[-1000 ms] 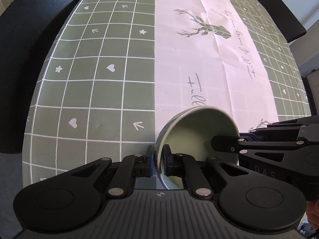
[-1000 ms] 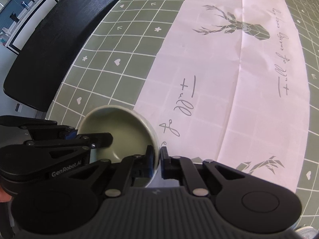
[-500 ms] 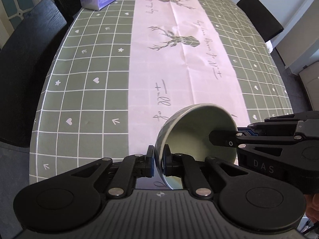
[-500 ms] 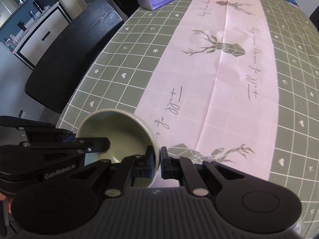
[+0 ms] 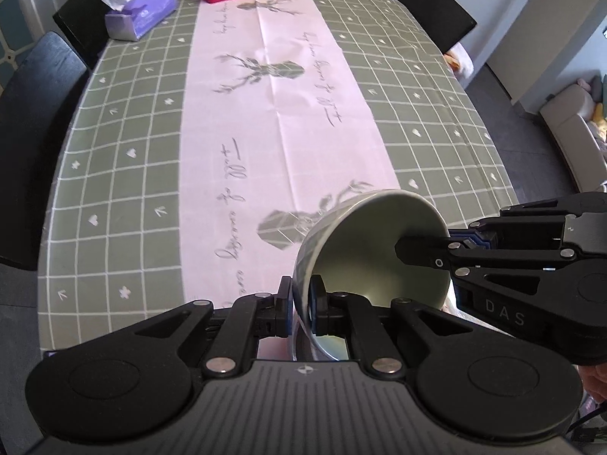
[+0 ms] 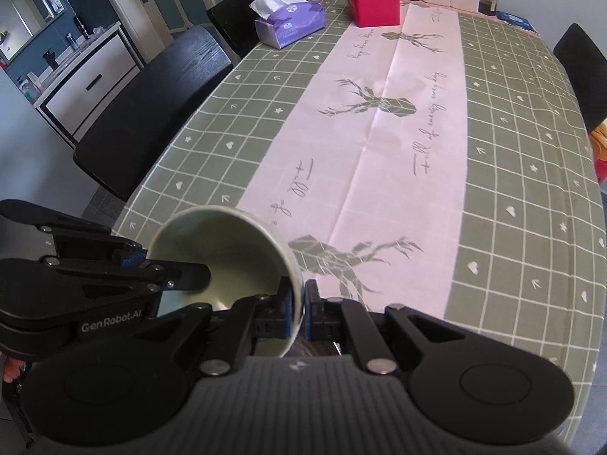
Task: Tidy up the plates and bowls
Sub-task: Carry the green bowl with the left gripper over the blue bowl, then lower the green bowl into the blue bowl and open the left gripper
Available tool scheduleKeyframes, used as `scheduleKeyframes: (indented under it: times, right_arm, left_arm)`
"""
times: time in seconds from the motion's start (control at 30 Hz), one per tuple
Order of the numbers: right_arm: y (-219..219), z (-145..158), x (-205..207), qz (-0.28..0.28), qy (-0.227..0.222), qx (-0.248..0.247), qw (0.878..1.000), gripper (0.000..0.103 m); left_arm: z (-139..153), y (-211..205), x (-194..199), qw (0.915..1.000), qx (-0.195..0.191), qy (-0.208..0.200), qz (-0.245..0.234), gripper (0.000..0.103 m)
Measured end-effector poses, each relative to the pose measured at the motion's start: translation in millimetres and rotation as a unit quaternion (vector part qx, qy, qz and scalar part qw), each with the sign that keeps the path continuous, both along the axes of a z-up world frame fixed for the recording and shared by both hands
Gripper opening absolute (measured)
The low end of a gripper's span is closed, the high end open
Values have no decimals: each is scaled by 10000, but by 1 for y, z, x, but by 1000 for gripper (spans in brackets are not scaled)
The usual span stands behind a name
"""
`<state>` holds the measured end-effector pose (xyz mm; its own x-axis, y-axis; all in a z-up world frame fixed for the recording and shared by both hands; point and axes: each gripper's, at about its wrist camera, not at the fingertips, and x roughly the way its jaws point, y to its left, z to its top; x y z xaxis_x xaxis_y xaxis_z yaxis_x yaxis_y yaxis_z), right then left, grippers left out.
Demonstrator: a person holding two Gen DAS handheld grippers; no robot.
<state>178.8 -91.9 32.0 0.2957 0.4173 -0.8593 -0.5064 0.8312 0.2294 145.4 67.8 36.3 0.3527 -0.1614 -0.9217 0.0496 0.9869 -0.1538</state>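
1. The bowl (image 5: pixel 373 250), pale green inside, hangs in the air over the near end of the table (image 5: pixel 114 174), above the pink runner (image 5: pixel 273 121) where a printed deer sits. It rests on nothing.

2. The left gripper (image 5: pixel 301 303) is pinched narrow on the bowl's rim, one pad outside the wall and one inside. The right gripper (image 6: pixel 297 309) is clamped tight on the opposite side of the rim in the same way. Both hold the one bowl; neither is free.

3. The step in hand looks like carrying the bowl with two hands toward wherever the dishes are gathered. No plates or other bowls show in either view, so I cannot tell where it is bound.

4. To do it well, move both hands as one. If they drift apart or together, the thin rim is levered and a pad may slip off.

5. The bowl is tilted, its mouth facing partly toward the cameras. Level it before setting it down, so the foot lands flat, not on an edge.

6. Glazed ware is slick and the pads grip only a narrow strip, so avoid jerks and quick turns.

7. Lower it gently; release only when its weight rests on something, one gripper at a time.

8. The tissue box (image 6: pixel 290 24) and red box (image 6: pixel 373 0) stand well apart at the far end, clear of the path.
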Motion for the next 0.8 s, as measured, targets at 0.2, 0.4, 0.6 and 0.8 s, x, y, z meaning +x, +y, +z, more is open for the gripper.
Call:
scheduleKeyframes:
  times: [0.2, 0.4, 0.6, 0.8]
  right_arm:
    - [-15, -13, -13, -5, 161, -100, 9998, 3]
    - [-17, -32, -22, 100, 365, -258, 9989, 4]
    - [-13, -55, -25, 242, 670, -366, 9968, 4]
    - [-7, -65, -25, 395, 778, -488, 9950, 5]
  left_arm:
    - [-15, -14, -11, 9996, -74, 256, -123, 9]
    - [-33, -23, -17, 9981, 13, 558, -251, 9]
    - [-52, -24, -20, 9950, 92, 948, -288, 10]
    - [-62, -25, -19, 9924, 132, 1174, -344, 12]
